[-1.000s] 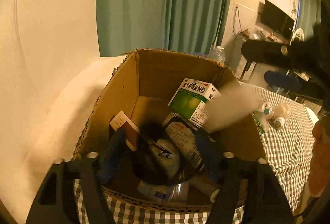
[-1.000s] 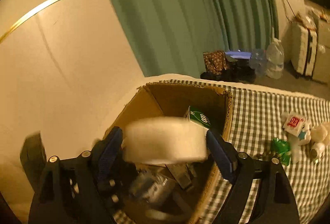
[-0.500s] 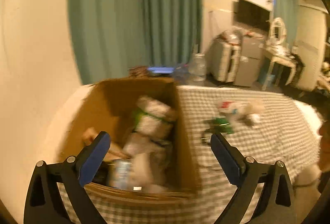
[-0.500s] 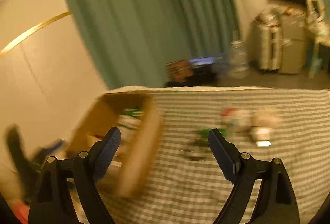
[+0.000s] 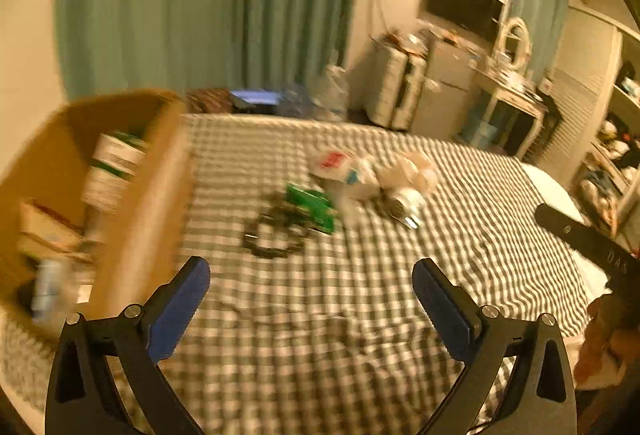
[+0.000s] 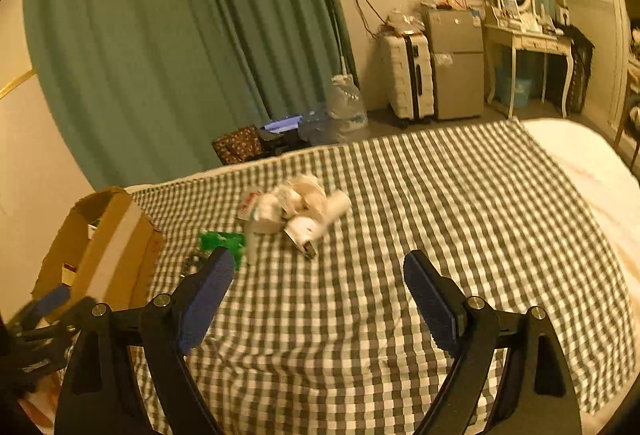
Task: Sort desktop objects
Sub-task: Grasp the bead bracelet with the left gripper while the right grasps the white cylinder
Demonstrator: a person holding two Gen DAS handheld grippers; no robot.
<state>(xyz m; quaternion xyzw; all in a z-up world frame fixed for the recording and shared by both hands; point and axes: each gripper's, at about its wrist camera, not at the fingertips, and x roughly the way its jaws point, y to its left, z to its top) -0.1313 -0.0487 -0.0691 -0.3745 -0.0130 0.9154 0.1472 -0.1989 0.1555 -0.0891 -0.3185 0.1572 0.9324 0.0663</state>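
A cardboard box [image 5: 132,203] [image 6: 108,247] with several sorted items stands at the left on the checked cloth [image 5: 320,307]. A small pile lies on the cloth ahead: a green packet [image 5: 310,205] [image 6: 220,241], a dark coiled cord [image 5: 272,237], white packets and rolls [image 5: 368,175] [image 6: 296,203]. My left gripper [image 5: 310,293] is open and empty, right of the box and short of the pile. My right gripper [image 6: 316,281] is open and empty, just short of the pile. The left gripper shows at the right view's lower left [image 6: 44,315].
The checked cloth [image 6: 460,203] covers a bed that runs to the right. Beyond its far edge stand a green curtain [image 6: 160,35], water bottles [image 6: 346,107], a suitcase [image 6: 406,75] and a small fridge [image 6: 456,63]. A hand shows at the left view's lower right [image 5: 604,351].
The right gripper let go a white item over the box and opened empty. Both grippers swung from the box to the right, toward the pile on the cloth.
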